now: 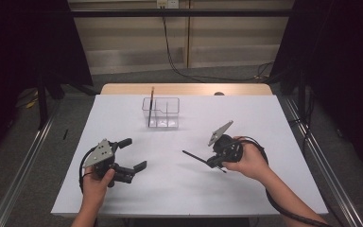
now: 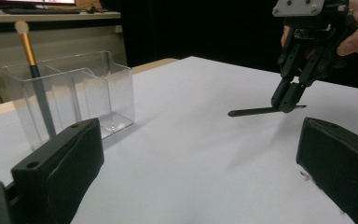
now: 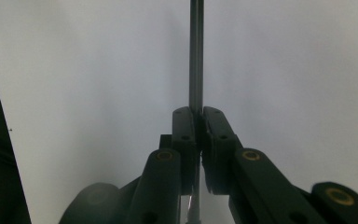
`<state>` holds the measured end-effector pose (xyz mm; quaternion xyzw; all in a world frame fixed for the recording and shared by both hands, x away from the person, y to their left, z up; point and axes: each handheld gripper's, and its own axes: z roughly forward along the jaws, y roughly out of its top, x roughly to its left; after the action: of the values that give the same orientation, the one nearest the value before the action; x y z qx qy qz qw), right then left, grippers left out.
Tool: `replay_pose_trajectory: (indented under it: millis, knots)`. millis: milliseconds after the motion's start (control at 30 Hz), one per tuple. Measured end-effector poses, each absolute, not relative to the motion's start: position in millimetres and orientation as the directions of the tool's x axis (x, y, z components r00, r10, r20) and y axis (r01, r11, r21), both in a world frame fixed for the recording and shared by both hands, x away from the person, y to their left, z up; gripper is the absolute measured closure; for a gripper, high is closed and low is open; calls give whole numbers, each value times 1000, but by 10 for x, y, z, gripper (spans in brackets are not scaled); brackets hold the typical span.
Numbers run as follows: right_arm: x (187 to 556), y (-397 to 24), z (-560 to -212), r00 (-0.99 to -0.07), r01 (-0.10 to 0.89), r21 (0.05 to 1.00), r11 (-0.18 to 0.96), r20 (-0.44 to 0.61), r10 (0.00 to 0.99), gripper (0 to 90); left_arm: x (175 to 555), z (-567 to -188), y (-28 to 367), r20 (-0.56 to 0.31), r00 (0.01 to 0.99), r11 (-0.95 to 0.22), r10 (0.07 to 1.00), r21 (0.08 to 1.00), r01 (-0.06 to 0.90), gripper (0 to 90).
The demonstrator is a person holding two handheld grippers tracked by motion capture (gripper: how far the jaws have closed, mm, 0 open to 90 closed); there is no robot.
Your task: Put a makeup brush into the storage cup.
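Even, soft overhead light falls on the white table top (image 1: 179, 189), which shows bright against dark curtains to either side of it. Faint, diffuse shadows lie on the table beneath the left gripper (image 1: 130, 161) and the right gripper (image 1: 212, 162). The clear plastic organiser (image 2: 93, 88) catches mild glare. In both gripper views the near jaws are soft and blurred

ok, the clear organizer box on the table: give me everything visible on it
The clear organizer looks like transparent plastic, rectangular, open-topped, split by inner walls into compartments. It stands upright on the white table, toward the far side near the middle, well apart from both grippers. One brush with a gold ferrule, grey handle and pale tip stands in a compartment at the left end in the high view, tip up, leaning on the wall. The other compartments look empty.
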<state>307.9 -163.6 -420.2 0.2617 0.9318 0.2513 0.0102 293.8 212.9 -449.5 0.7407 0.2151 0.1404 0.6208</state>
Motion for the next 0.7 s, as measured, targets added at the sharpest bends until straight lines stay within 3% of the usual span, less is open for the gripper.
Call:
replay_pose_trajectory:
  millis: [700]
  knots:
    - [3040, -1429, -4189, -896, 433, 480, 763, 136, 423, 852, 2978, -4357, 1845, -68, 920, -152, 386, 979, 136, 5]
